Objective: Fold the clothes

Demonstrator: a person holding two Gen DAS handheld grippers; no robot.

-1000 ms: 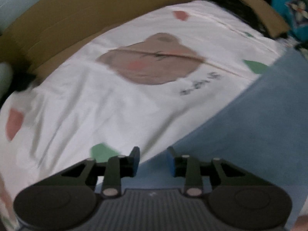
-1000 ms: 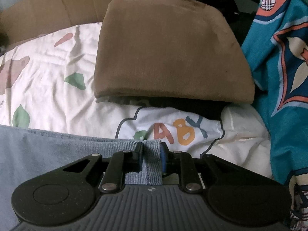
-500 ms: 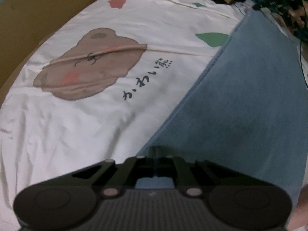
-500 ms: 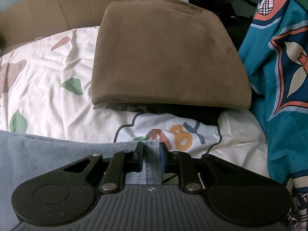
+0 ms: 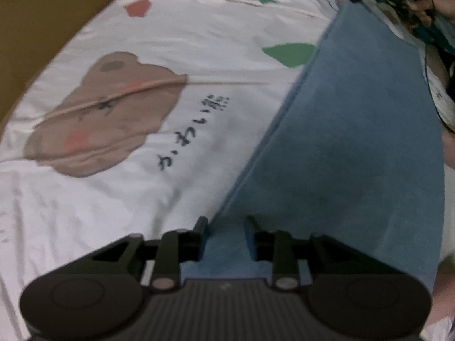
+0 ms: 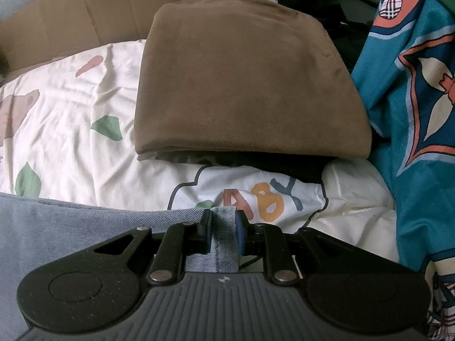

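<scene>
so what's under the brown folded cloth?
Under the brown cloth: a dark garment's edge, then the white printed sheet. How far either runs beneath is covered.

A white bear-print sheet (image 5: pixel 199 142) covers the bed. Cardboard (image 6: pixel 85 8) stands at upper left; a teal patterned cloth (image 6: pixel 412 99) fills the right edge.

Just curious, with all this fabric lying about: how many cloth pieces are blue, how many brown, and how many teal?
Blue: 1, denim
Brown: 1, folded cloth
Teal: 1, patterned cloth
Total: 3
</scene>
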